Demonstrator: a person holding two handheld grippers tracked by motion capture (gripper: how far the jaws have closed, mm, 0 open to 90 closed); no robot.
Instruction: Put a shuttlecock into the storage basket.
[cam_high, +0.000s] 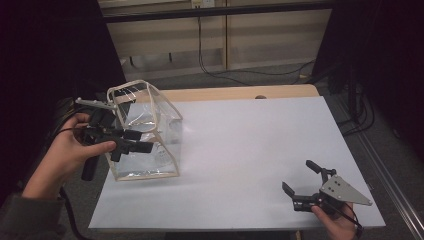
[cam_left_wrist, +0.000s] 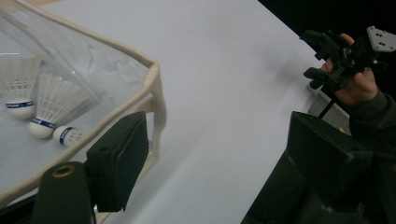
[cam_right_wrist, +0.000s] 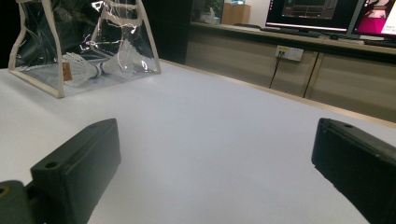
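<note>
High view: above the near edge, looking down on the white desk (cam_high: 240, 150). Left gripper view: close over the clear plastic cream-trimmed bag (cam_left_wrist: 84, 70). Right gripper view: low, sees the same bag far off.

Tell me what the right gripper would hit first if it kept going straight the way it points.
Probably nothing on the white table itself: the right gripper, jaws open, points across bare surface toward the far edge. The clear bag holding shuttlecocks sits well left of that line, though depth is uncertain.
</note>
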